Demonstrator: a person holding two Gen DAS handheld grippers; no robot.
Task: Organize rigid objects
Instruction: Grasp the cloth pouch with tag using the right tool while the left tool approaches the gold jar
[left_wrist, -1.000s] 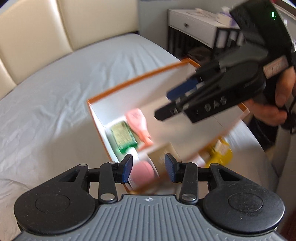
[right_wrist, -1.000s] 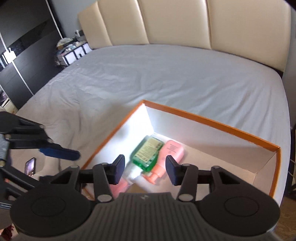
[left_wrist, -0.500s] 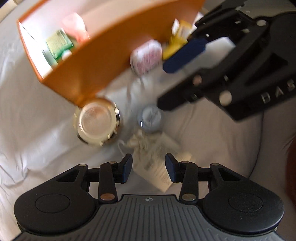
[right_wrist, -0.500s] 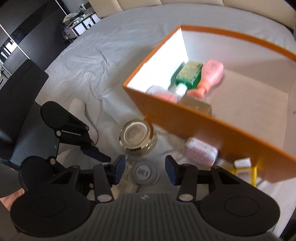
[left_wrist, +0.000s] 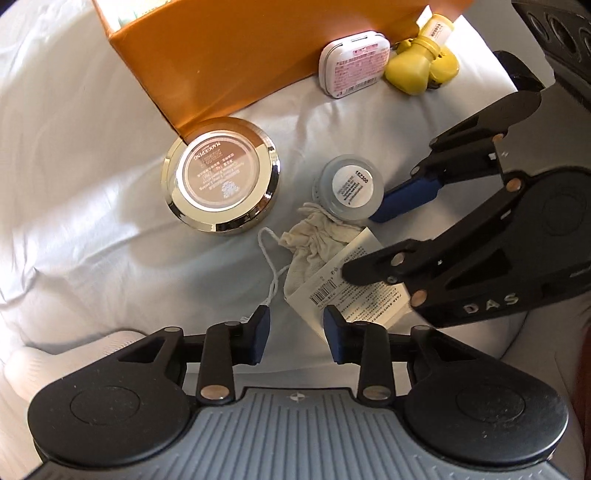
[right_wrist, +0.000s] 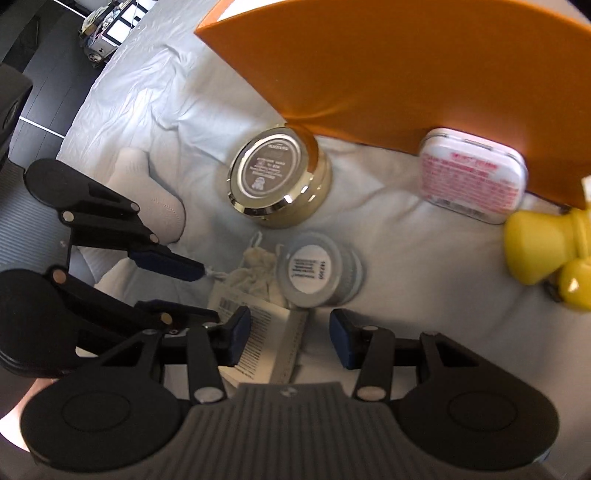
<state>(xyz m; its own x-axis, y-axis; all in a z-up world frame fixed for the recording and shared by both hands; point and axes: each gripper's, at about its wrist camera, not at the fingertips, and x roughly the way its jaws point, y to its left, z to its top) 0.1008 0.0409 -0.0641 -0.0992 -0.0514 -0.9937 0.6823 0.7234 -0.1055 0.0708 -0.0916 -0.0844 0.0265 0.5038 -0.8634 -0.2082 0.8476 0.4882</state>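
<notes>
A small round jar (left_wrist: 348, 188) with a frosted grey body and a white printed label on its upturned face stands on the wrinkled white sheet (left_wrist: 74, 166), just ahead of both sets of tongs. It rests against a crumpled cream cloth pouch (left_wrist: 314, 243) with a white drawstring and a stiff printed paper tag (left_wrist: 354, 291).

The right gripper (right_wrist: 290, 338) hangs over that tag with its blue pads part-open and nothing between them touching — the jar sits just beyond its tips. The left gripper (left_wrist: 296, 338) points straight down; its jaws have just been closing, yet stand apart, empty, with the tag's corner near one pad.

Farther out lies a glossy gold round compact (left_wrist: 221, 175), touching the corner of the matte orange box (left_wrist: 240, 55). A rounded white-and-pink tin (left_wrist: 352, 64) and smooth yellow plastic pieces (left_wrist: 417, 70) lean by the box wall.
</notes>
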